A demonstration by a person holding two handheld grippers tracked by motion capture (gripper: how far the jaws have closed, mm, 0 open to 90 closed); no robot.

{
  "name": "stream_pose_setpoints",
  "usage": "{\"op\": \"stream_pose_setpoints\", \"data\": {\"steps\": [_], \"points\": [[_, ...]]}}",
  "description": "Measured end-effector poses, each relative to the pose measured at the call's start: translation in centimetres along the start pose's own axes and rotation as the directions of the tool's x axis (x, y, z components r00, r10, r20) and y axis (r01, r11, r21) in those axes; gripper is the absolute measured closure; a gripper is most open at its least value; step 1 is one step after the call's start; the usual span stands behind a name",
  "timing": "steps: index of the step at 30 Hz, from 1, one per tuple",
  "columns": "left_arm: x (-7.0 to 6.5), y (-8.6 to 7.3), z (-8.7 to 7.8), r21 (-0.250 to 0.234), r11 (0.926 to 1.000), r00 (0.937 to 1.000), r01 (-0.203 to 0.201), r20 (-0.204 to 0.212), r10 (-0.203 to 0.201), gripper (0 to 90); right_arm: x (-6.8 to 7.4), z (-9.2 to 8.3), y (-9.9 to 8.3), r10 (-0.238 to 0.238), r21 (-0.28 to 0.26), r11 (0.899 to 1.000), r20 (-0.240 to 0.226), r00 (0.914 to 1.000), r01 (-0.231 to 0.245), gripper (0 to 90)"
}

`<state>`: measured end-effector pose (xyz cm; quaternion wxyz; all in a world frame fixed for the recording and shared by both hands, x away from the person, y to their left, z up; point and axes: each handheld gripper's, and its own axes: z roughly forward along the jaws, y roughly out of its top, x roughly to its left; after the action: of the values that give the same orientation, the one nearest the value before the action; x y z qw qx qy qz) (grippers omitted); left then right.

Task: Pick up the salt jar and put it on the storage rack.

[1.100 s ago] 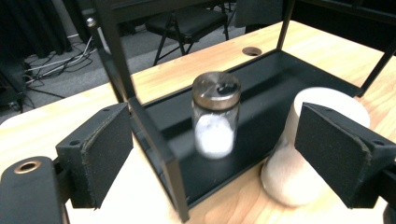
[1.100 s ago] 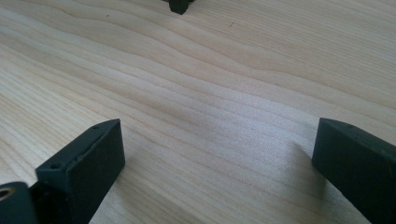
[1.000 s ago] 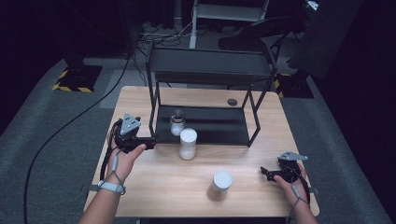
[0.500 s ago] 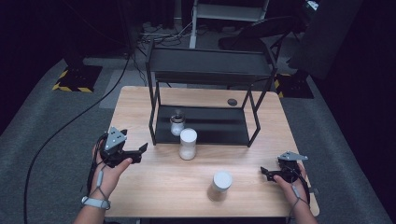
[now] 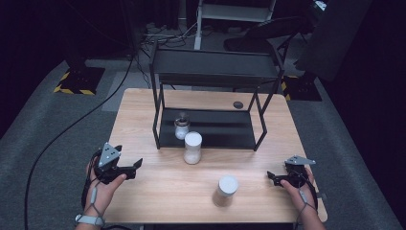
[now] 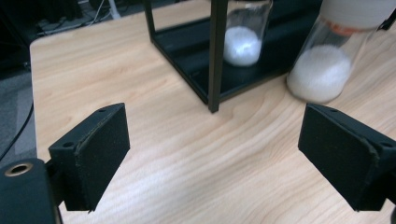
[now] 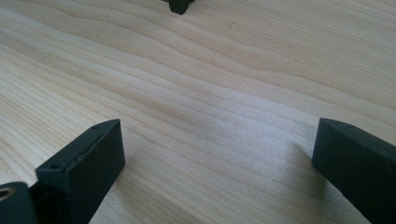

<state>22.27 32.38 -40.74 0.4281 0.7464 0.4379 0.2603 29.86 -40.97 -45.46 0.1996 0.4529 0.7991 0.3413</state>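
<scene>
1. Jar with the white lid (image 5: 193, 147) stands upright on the bench (image 5: 143, 191), its long axis vertical, lid up, just in front of the black rack's (image 5: 213, 72) lower shelf, near the rack's front left leg.
2. It holds white grains in its lower part, and an orange band shows just under the lid in the left tool view (image 6: 327, 60). No writing or brand can be read on it.
3. A smaller jar (image 5: 181, 128) stands upright on the rack's lower shelf, just behind the first one; it also holds white grains (image 6: 243, 37). No label is legible.
4. A third jar (image 5: 226, 190) with a white lid stands upright well in front of the rack, toward the person's side of the bench.
5. Left tool (image 5: 136, 166) sits well left of and in front of the rack. Its jaws are spread wide and have just been opening, with only bare bench between them (image 6: 212, 154).
6. Right tool (image 5: 270, 177) rests in front of the rack's right end, near the bench edge. Its jaws are parted and empty over bare wood (image 7: 219, 154).
7. A small dark round object (image 5: 238, 104) lies on the bench just behind the rack's right side.
</scene>
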Motion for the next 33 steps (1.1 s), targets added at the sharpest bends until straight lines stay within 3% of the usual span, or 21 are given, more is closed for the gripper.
{"op": "stream_pose_setpoints", "data": {"steps": [15,20,33], "points": [[0.3,-2.5,1.1,0.092,0.9956,0.9998,0.017,-0.013,-0.016,8.5,0.0,0.0,0.0,0.000,0.000,1.000,0.000,1.0000,0.000,2.3],[0.6,-3.4,1.5,0.115,0.9925,0.9991,0.040,-0.021,-0.038,8.5,0.0,0.0,0.0,0.000,0.000,1.000,0.000,1.0000,0.000,2.3],[0.8,-4.6,2.5,0.200,0.9767,0.9966,0.078,-0.041,-0.071,8.6,0.0,0.0,0.0,0.000,0.000,1.000,0.000,1.0000,0.000,2.4]]}}
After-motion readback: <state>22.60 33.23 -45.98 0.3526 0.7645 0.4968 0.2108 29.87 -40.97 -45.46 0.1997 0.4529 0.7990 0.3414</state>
